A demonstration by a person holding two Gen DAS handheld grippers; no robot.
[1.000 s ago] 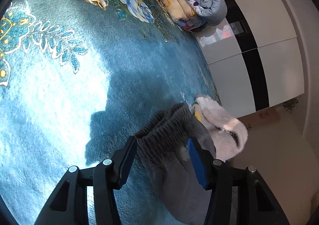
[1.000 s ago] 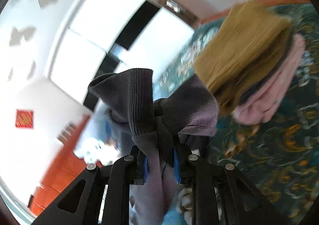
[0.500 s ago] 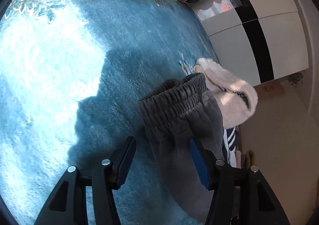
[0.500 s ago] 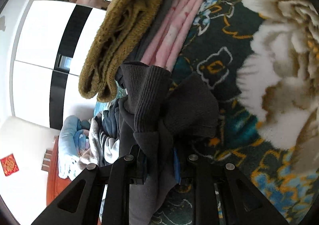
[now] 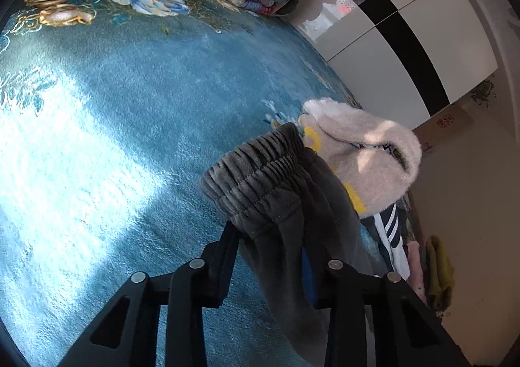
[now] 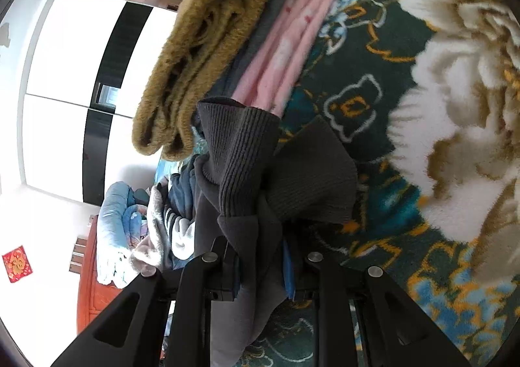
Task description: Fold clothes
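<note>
- Left wrist view: left gripper [image 5: 269, 256] closing on the elastic waistband end of the dark grey sweatpants [image 5: 260, 178]; the cloth lies between the fingers [image 5: 227, 256], and the near pad meets the waistband's lower edge. Whether the far pad bears on it yet I cannot tell.
- Waistband sits just ahead of the fingertips, over the teal floral carpet [image 5: 113, 139]. The pants' long axis runs back from the waistband past the right-hand finger, out of the bottom of the frame.
- A fluffy cream garment [image 5: 367, 152] lies just behind the waistband, touching it.
- Right wrist view: right gripper [image 6: 260, 266] is narrow and clamped on the ribbed cuff end of the sweatpants [image 6: 247, 165]; cuffs bunch above the fingertips.
- Folded pile, mustard knit [image 6: 208, 48] on top, stands just beyond the cuffs.
- Judgement: each hand has one end; the garment spans between them, ready for laying flat.
</note>
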